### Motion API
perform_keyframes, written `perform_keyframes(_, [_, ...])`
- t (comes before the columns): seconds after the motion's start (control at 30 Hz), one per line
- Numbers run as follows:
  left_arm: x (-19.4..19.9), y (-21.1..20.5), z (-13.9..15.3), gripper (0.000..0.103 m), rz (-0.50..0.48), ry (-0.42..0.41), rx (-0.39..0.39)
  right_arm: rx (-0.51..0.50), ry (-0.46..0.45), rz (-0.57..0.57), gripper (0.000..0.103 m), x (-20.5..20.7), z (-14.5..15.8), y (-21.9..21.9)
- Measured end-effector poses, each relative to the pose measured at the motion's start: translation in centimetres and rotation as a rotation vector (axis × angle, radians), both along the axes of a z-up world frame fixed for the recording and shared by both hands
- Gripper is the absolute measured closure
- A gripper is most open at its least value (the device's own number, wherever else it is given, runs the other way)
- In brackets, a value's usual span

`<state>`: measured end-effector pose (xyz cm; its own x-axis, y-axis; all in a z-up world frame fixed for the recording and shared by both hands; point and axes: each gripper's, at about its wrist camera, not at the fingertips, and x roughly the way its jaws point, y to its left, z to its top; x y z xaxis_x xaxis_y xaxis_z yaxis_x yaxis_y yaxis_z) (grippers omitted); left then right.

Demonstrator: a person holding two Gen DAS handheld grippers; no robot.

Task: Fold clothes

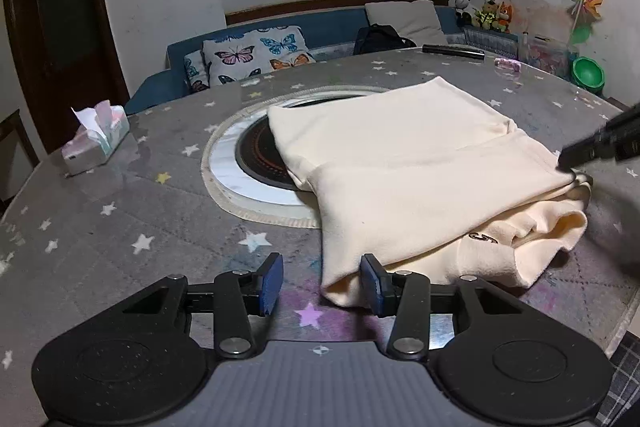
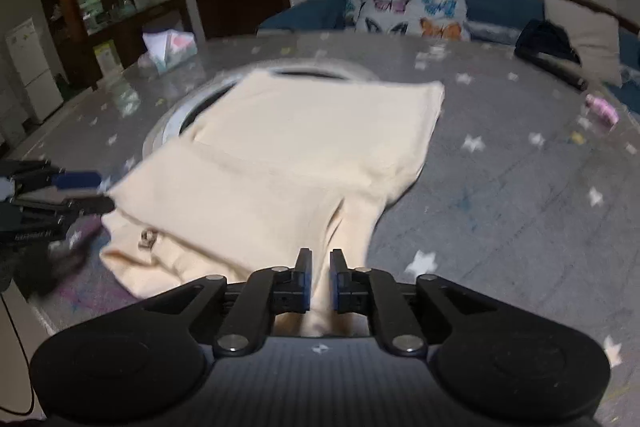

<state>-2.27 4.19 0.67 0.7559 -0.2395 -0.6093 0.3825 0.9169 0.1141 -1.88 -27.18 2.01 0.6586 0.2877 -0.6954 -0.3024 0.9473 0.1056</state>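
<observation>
A cream garment (image 1: pixel 420 171) lies folded on the grey star-print table (image 1: pixel 120 227), partly over a round cooktop inset (image 1: pixel 256 163). My left gripper (image 1: pixel 322 281) is open, low over the table, with the garment's near corner at its right pad. My right gripper (image 2: pixel 320 279) is nearly closed around a fold of the garment's (image 2: pixel 288 155) near edge; the view is blurred. The right gripper shows at the far right edge of the left wrist view (image 1: pixel 600 143), at the garment's side. The left gripper shows at the left edge of the right wrist view (image 2: pixel 76 191).
A tissue pack (image 1: pixel 98 137) sits at the table's left. A black bar (image 1: pixel 452 51) and a small pink object (image 1: pixel 507 65) lie at the far edge. A blue sofa with butterfly cushions (image 1: pixel 248 55) stands behind the table. Toys (image 1: pixel 488 13) stand at the far right.
</observation>
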Motion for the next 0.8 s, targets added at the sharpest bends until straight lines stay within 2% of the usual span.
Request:
perform_keyframes(0.17, [0.0,0.7,1.9,0.057,0.008,-0.042,-0.018,0.004,-0.072,0.045,0.093,1.0,1.6,0.7])
perform_keyframes(0.3, [1.1,0.0,2.9,0.058,-0.006,-0.067,-0.036,-0.002,-0.040,0.099,0.093,3.0,0.0,2.3])
perform_keyframes(0.47, [3.4,-2.2,2.1,0.066,-0.052,-0.052,-0.025,-0.078,-0.022,0.099,0.094,4.1,-2.1,2.6])
perform_keyframes(0.7, [5.7,-4.3,-0.4,0.067,-0.117,-0.012,0.056,-0.077,-0.037,0.130,0.093,3.4,-1.6,2.2])
perform_keyframes(0.8, [5.5,-4.1,-0.9,0.065,-0.133,-0.025,0.075,-0.096,-0.033,0.155,0.093,3.0,-2.0,2.1])
